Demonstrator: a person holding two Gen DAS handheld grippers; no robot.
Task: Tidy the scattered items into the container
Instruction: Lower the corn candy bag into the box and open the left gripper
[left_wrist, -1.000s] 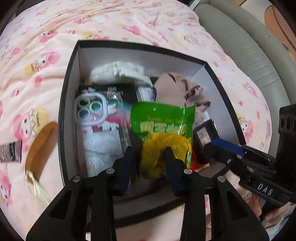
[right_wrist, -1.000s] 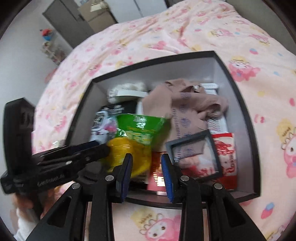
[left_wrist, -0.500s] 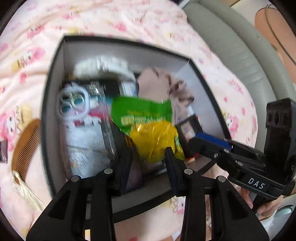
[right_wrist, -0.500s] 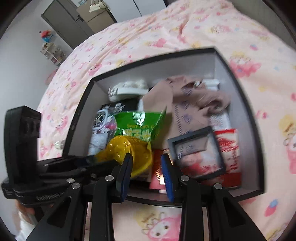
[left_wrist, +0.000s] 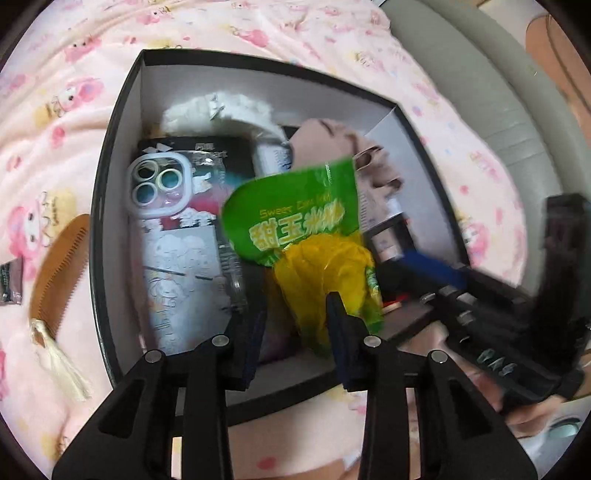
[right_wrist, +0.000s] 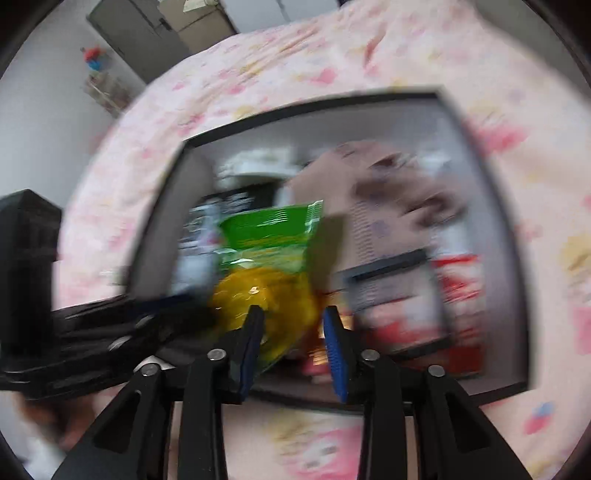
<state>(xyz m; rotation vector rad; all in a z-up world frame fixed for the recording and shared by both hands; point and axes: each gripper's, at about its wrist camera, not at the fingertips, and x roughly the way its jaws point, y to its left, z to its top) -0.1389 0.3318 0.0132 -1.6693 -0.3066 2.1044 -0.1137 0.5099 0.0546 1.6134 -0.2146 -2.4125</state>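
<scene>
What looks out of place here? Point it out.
The wooden comb and a small dark packet lie on the bedspread outside the box. Inside, the green-and-yellow snack bag sits tilted atop the pile.

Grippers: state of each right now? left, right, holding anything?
Left gripper: open, jaws apart around the green-and-yellow snack bag, no clamp visible.
Right gripper: open, empty; view blurred, bag only partly between its jaws.

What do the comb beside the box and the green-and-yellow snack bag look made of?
Comb: likely wood, matte brown, with a pale thread tassel. Snack bag: thin glossy plastic film, crinkled, with glare. Box: seemingly cardboard, black outside, white inside.
</scene>
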